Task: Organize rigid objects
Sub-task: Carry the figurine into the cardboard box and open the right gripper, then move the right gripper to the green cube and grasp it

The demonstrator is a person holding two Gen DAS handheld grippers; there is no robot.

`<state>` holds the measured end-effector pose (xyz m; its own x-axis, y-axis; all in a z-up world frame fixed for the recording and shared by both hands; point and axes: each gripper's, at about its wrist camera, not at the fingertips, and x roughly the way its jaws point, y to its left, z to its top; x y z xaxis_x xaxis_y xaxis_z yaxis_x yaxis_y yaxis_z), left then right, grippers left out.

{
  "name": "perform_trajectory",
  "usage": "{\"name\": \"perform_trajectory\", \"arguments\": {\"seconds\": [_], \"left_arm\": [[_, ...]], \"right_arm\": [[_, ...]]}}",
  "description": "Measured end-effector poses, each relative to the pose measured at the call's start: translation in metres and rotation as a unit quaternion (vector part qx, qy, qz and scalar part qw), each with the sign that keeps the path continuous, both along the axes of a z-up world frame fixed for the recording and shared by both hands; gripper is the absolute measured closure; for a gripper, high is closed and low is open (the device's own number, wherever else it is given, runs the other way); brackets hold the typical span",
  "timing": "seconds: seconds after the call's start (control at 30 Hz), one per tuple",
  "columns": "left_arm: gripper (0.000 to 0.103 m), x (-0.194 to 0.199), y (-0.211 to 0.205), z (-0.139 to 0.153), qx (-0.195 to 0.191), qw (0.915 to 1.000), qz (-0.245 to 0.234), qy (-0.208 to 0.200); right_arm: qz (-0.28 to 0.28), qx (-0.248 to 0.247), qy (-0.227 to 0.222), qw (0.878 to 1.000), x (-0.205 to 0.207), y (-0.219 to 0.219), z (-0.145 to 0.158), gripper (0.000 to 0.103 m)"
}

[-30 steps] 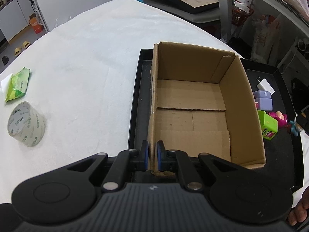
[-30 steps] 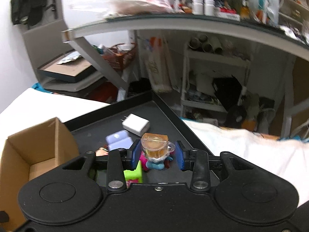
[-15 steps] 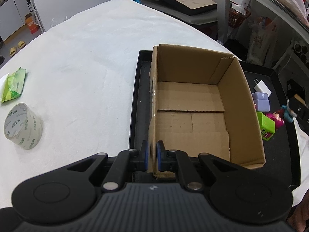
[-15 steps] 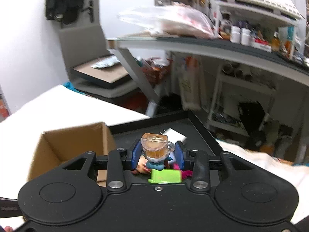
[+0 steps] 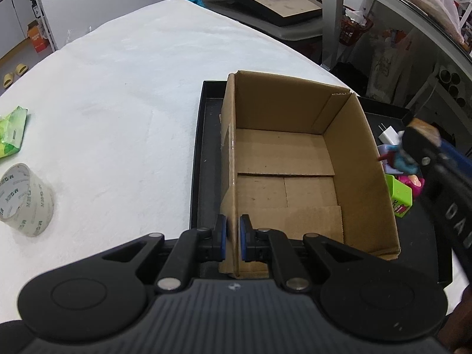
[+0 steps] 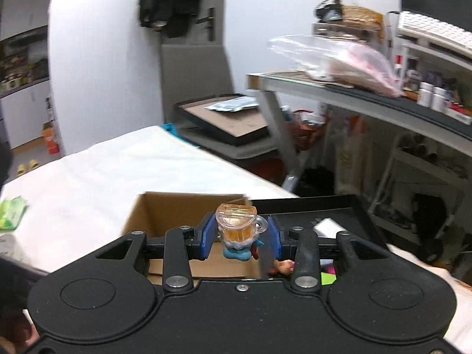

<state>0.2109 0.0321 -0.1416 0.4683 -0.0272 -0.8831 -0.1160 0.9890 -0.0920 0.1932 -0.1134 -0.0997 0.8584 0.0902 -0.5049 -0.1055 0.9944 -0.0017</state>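
Left tool (image 5: 231, 240) pinches the cardboard box (image 5: 295, 159) wall steady; right tool (image 6: 239, 237), clamping the toy figure (image 6: 237, 230), should clear the rim before letting go.

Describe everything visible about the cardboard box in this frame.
The cardboard box is plain brown corrugated card, open-topped, upright and empty; its overlapping bottom flaps show inside. It sits in a black tray on the white table. The left gripper is shut on its near-left wall. The right gripper holds a small toy figure near its right rim.
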Motion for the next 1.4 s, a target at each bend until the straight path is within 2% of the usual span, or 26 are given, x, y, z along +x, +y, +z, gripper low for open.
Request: {"name": "perform_trajectory", "arguments": {"seconds": [0.17, 0.5, 0.7, 0.8, 0.9, 1.0, 1.07, 1.17, 1.4], "left_arm": [[0.095, 0.0, 0.009, 0.0, -0.022, 0.9997, 0.006, 0.002], [0.095, 0.003, 0.03, -0.002, -0.07, 0.9973, 0.021, 0.008], [0.095, 0.003, 0.032, -0.002, -0.076, 0.997, 0.015, 0.007], [0.094, 0.004, 0.034, -0.002, -0.084, 0.9963, 0.016, 0.01], [0.094, 0.003, 0.035, -0.002, -0.084, 0.9963, 0.014, 0.011], [0.094, 0.003, 0.035, 0.0, -0.078, 0.9968, 0.015, 0.011], [0.094, 0.002, 0.033, 0.003, -0.057, 0.9982, 0.019, 0.003], [0.092, 0.001, 0.033, 0.005, -0.062, 0.9978, 0.02, 0.005], [0.092, 0.0, 0.021, 0.007, -0.035, 0.9991, 0.02, 0.01]], "right_arm": [[0.034, 0.007, -0.001, 0.999, -0.001, 0.018, 0.0, 0.066], [0.057, 0.048, 0.057, 0.996, 0.023, 0.024, -0.016, 0.066], [0.049, 0.108, 0.107, 0.987, 0.044, 0.016, -0.026, 0.066], [0.056, 0.152, 0.131, 0.978, 0.055, 0.013, -0.031, 0.066], [0.059, 0.199, 0.162, 0.965, 0.068, 0.012, -0.035, 0.063], [0.062, 0.23, 0.18, 0.954, 0.073, 0.01, -0.037, 0.055], [0.062, 0.236, 0.182, 0.953, 0.069, 0.007, -0.037, 0.052], [0.057, 0.241, 0.186, 0.951, 0.062, 0.002, -0.036, 0.052], [0.043, 0.25, 0.166, 0.953, 0.053, -0.013, -0.021, 0.051]]}}
